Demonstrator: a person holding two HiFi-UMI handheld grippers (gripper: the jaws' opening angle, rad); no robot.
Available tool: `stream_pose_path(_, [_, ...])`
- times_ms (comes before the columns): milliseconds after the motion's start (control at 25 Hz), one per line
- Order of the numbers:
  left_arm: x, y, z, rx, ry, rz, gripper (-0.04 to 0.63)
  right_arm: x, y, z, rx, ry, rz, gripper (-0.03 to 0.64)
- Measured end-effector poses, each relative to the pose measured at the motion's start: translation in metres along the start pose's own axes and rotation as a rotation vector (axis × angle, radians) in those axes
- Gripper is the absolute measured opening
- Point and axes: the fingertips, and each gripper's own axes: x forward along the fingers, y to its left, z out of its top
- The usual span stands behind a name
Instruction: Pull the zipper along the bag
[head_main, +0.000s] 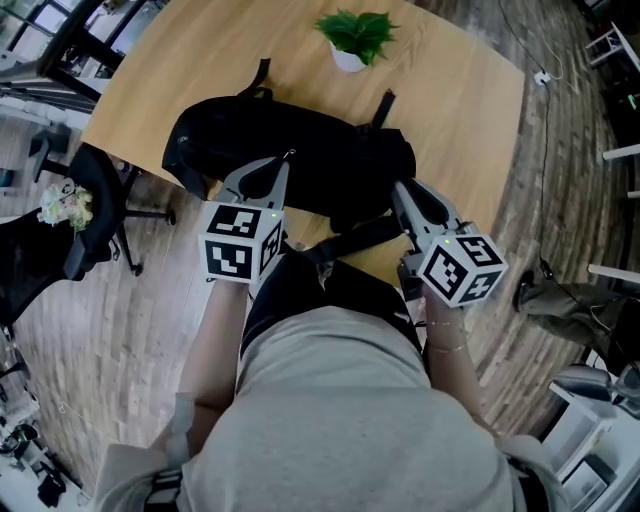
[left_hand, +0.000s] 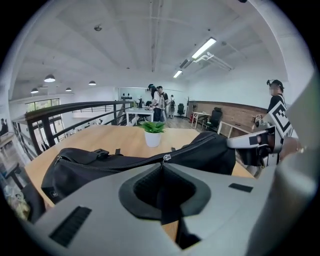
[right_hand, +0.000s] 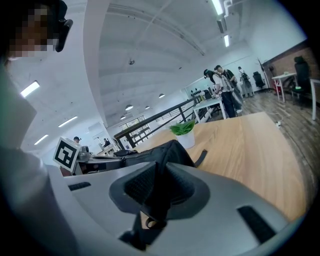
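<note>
A black bag (head_main: 300, 150) lies across the wooden table (head_main: 470, 110). Its zipper line runs along the top, and the silver slider (left_hand: 164, 158) sits just ahead of my left gripper (head_main: 289, 157). That gripper is shut on the black zipper pull, near the middle of the bag's near side. My right gripper (head_main: 397, 187) is shut on a fold of black fabric at the bag's right end (right_hand: 165, 150). A small loop hangs below its jaws. From the left gripper view, the right gripper (left_hand: 255, 145) shows at the bag's right end.
A potted green plant (head_main: 355, 38) in a white pot stands behind the bag. A black bag strap (head_main: 350, 240) hangs over the table's near edge by my legs. An office chair (head_main: 90, 210) stands off the table's left side. People stand far off in the room.
</note>
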Motion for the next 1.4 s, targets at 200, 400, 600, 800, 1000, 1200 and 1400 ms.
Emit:
stream_pose_path(200, [-0.005, 0.0, -0.003, 0.005, -0.001, 0.023, 0.023, -0.002, 0.004, -0.002, -0.012, 0.007, 0.014, 0.077])
stream_pose_path(400, [-0.004, -0.004, -0.001, 0.029, -0.004, -0.005, 0.02, 0.0, 0.006, -0.003, -0.046, 0.02, 0.02, 0.094])
stream_pose_path(600, [-0.005, -0.004, 0.004, 0.059, -0.01, -0.059, 0.018, 0.0, 0.006, 0.011, -0.134, -0.015, -0.082, 0.126])
stream_pose_path(800, [-0.006, -0.007, 0.006, 0.075, -0.006, -0.172, 0.018, 0.003, 0.022, 0.032, -0.239, -0.054, -0.139, 0.152])
stream_pose_path(1000, [-0.007, -0.008, 0.008, 0.078, -0.021, -0.236, 0.018, 0.03, 0.066, 0.038, -0.385, -0.029, -0.08, 0.15])
stream_pose_path(1200, [-0.011, -0.009, 0.013, 0.084, -0.034, -0.254, 0.018, 0.057, 0.105, 0.039, -0.581, 0.039, -0.004, 0.152])
stream_pose_path(1400, [-0.013, -0.01, 0.016, 0.072, -0.047, -0.258, 0.018, 0.081, 0.132, 0.026, -0.758, 0.158, 0.068, 0.163])
